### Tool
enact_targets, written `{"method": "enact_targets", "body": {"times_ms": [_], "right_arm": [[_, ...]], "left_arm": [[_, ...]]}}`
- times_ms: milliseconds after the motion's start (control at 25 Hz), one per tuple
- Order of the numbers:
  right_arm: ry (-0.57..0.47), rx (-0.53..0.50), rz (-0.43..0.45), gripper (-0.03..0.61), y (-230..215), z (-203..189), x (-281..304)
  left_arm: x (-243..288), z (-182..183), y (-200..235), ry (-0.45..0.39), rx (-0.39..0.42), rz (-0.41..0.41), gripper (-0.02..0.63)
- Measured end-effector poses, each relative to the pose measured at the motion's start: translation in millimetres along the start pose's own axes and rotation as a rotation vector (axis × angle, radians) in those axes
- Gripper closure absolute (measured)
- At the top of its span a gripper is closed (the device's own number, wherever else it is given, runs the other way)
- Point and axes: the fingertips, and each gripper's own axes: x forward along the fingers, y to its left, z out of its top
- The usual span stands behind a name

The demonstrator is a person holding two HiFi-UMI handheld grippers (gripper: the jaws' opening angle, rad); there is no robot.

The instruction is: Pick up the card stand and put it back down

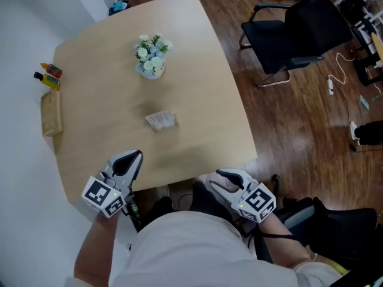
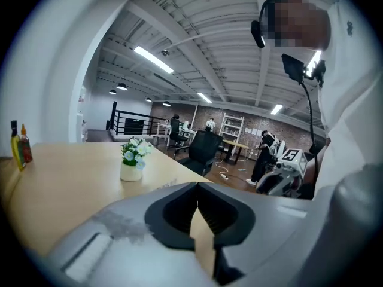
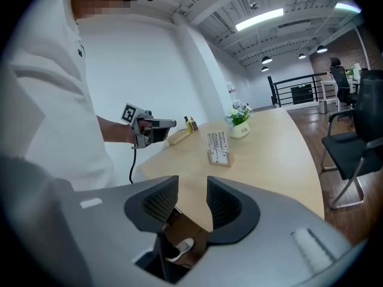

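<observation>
Two grippers low in the frame by the counter's (image 1: 197,70) near edge. Left gripper (image 1: 136,155): jaws clenched, empty. Right gripper (image 1: 218,173): jaws released, nothing between. Card stand (image 1: 160,121) standing mid-frame on the counter, well apart from both. Flower pot (image 1: 151,55) above it; bottles (image 1: 49,75) and wooden tray (image 1: 51,113) at left edge.

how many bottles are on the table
2: a yellow bottle and a red bottle, side by side at the table's far left edge, beyond the wooden tray. None looks hidden.
</observation>
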Motion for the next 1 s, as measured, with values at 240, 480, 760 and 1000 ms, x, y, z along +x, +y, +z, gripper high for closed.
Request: {"method": "enact_targets", "body": {"times_ms": [240,480,760,1000], "right_arm": [[-0.007,-0.076,-0.023,0.423,25,12,0],[-0.030,-0.105,-0.076,0.423,71,16,3],[-0.060,-0.099,-0.104,0.423,131,6,8],[-0.056,-0.124,-0.138,0.423,163,-2,1]], "left_arm": [[-24,-21,-43,0.069,0.083,-0.024,0.609],[-79,-33,-63,0.035,0.099,-0.084,0.609],[-148,-55,-69,0.002,0.050,-0.078,0.609],[-173,-57,-84,-0.042,0.056,-0.121,0.609]]}}
